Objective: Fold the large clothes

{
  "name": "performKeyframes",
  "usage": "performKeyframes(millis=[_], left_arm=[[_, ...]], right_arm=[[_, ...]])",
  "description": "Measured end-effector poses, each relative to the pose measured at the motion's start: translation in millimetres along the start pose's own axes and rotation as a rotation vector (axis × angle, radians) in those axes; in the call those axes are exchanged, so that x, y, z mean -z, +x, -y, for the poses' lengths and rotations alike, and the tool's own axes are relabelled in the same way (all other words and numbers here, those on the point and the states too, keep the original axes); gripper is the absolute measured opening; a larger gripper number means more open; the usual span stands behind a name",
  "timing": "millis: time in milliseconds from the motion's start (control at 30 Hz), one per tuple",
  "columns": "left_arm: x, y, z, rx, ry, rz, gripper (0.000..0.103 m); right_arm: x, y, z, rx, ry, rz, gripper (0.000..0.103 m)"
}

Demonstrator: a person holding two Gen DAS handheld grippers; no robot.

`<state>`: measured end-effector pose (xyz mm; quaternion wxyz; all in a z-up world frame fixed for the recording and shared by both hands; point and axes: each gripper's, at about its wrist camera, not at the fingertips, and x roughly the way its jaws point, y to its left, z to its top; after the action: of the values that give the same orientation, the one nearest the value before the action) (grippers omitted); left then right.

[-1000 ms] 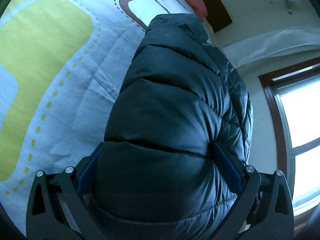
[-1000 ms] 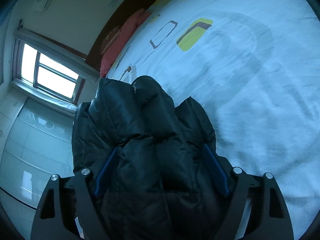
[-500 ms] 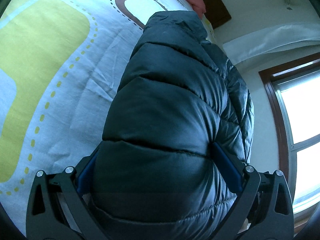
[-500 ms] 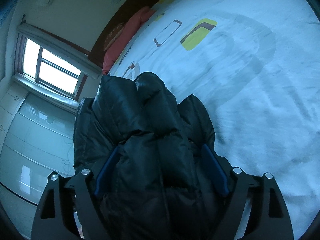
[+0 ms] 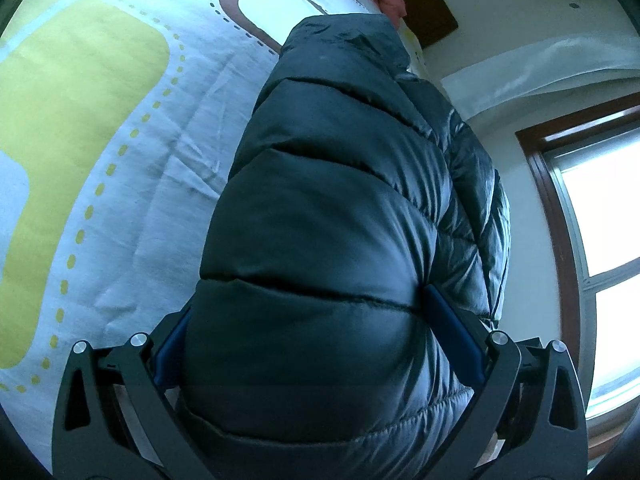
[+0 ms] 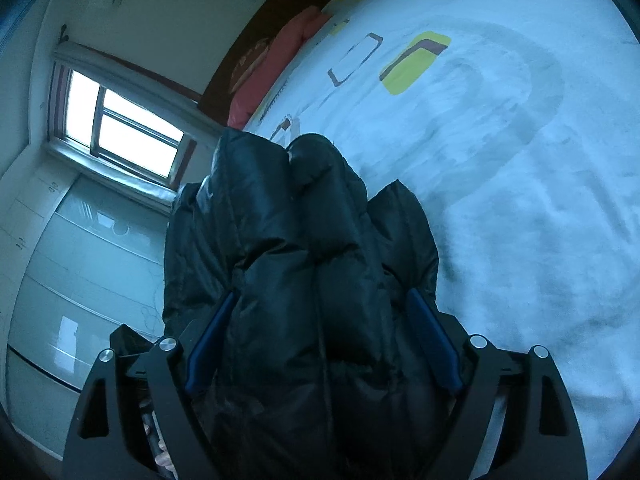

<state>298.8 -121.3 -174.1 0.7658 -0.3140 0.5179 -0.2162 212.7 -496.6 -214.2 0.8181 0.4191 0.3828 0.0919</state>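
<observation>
Two grippers, both clamped on one dark puffy jacket (image 5: 332, 216). Left wrist view: left gripper (image 5: 316, 344) pinches quilted, shiny bulk w/ bedsheet (image 5: 120, 152) on left. Right wrist view: right gripper (image 6: 320, 340) squeezes bunched folds of jacket (image 6: 300, 248), bedsheet (image 6: 500, 160) to right, window (image 6: 120, 128) far left.

dim, bluish window (image 6: 120, 128) light, fisheye-warped

Dark quilted puffer jacket (image 5: 332, 240), glossy, with horizontal stitched baffles. Bunched and folded over itself, raised above the bed (image 5: 120, 160); its far end extends toward the headboard side.
</observation>
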Motion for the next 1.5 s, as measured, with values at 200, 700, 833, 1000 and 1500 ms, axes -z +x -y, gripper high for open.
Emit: performKeyframes(millis=[200, 700, 833, 1000, 1500], left_arm=[[3.7, 0.6, 8.1, -0.017, 0.019, 0.022, 0.094], [10.7, -16.1, 29.0, -0.010, 0.117, 0.058, 0.069], [9.0, -39.7, 24.8, 0.009, 0.128, 0.064, 0.066], [-7.6, -86.6, 12.5, 0.001, 0.146, 0.127, 0.064], [-106.8, -112.2, -84.3, -0.103, 0.041, 0.174, 0.064]], right_arm=[[7.5, 6.7, -8.6, 0.007, -0.003, 0.004, 0.061], [32.7, -14.9, -20.6, -0.049, 0.006, 0.082, 0.039], [42.7, -17.8, -37.2, -0.091, 0.003, 0.094, 0.036], [44.7, 12.9, -75.8, -0.172, -0.013, 0.064, 0.035], [31.9, 147.0, -125.5, -0.246, 0.043, -0.080, 0.035]])
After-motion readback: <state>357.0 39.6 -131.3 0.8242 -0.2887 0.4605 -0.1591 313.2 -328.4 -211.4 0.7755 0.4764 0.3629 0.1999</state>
